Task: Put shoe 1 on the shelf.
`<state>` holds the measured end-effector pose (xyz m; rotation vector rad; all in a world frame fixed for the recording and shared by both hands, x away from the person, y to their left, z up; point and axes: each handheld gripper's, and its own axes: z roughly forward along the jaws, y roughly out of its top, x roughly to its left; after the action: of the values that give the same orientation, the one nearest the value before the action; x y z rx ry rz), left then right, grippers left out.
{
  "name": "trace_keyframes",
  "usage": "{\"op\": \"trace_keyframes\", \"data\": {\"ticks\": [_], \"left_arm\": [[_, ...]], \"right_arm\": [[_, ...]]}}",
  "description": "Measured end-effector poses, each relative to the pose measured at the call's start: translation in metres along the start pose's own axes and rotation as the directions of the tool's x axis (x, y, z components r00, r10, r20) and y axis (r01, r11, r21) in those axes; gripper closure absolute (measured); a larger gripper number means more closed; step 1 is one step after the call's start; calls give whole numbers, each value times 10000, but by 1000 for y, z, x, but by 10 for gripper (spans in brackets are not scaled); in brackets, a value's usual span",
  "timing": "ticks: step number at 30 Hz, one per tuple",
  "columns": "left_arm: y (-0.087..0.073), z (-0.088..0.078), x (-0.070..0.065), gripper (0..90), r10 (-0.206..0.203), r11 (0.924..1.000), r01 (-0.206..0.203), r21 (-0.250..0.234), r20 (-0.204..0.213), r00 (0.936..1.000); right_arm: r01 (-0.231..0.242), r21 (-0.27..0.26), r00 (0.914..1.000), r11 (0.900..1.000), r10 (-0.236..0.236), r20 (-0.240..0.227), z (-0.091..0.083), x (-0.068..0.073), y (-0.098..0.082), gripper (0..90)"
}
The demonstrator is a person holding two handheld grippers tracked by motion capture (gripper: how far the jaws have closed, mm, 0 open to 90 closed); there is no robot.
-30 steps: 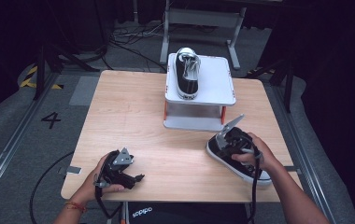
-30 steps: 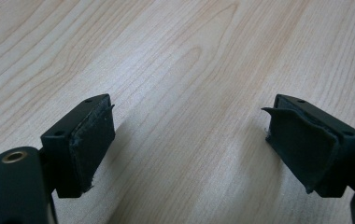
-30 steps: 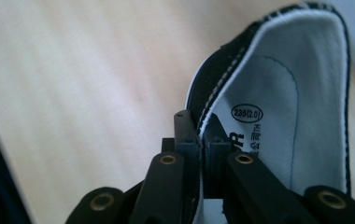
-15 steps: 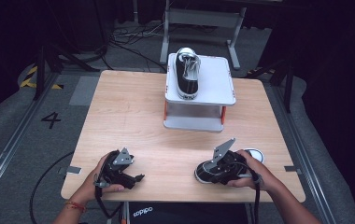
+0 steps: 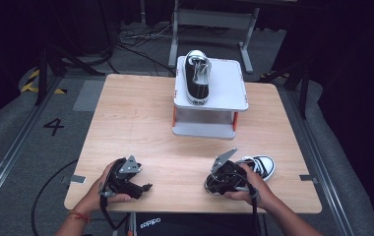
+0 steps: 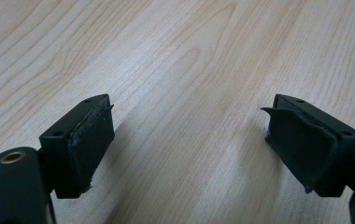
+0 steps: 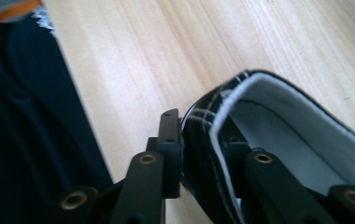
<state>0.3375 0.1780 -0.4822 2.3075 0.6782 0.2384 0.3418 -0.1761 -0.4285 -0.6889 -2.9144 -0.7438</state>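
Resting on pale wooden table [image 5: 140, 123], right claw [image 5: 223, 183] pinching sneaker [image 5: 260, 165]; left claw [image 5: 138, 187] spread.

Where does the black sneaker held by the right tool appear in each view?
High view: the black sneaker lies at lower right on the table, white toe pointing right, its heel in the right tool.
Right gripper view: its collar wall sits centre-right, pinched between the jaws.
Left gripper view: not in it.
Shared landmark: the light wood tabletop.

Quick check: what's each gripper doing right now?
Left gripper: open, empty.
Right gripper: shut on the shoe's heel wall.
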Motion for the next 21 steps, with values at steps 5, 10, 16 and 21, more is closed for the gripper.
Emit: {"op": "trace_keyframes", "data": {"ticks": [5,10,16,21], "left_arm": [[0,0,-1,157,-10,10000,10,-24,-95,10000],[-1,0,-1,158,-23,10000,23,-28,-92,10000],[0,0,0,154,19,10000,-19,-5,-3,10000],[0,0,0,154,42,10000,-42,-11,24,10000]], "right_arm": [[555,410,9962,9976,-526,-692,-7,12,-18,765],[418,564,9973,9975,-383,-621,-11,19,-25,674],[210,1274,9966,9916,-106,-819,-4,21,-9,629],[-513,1091,9947,9927,605,-825,0,14,-4,673]]}}
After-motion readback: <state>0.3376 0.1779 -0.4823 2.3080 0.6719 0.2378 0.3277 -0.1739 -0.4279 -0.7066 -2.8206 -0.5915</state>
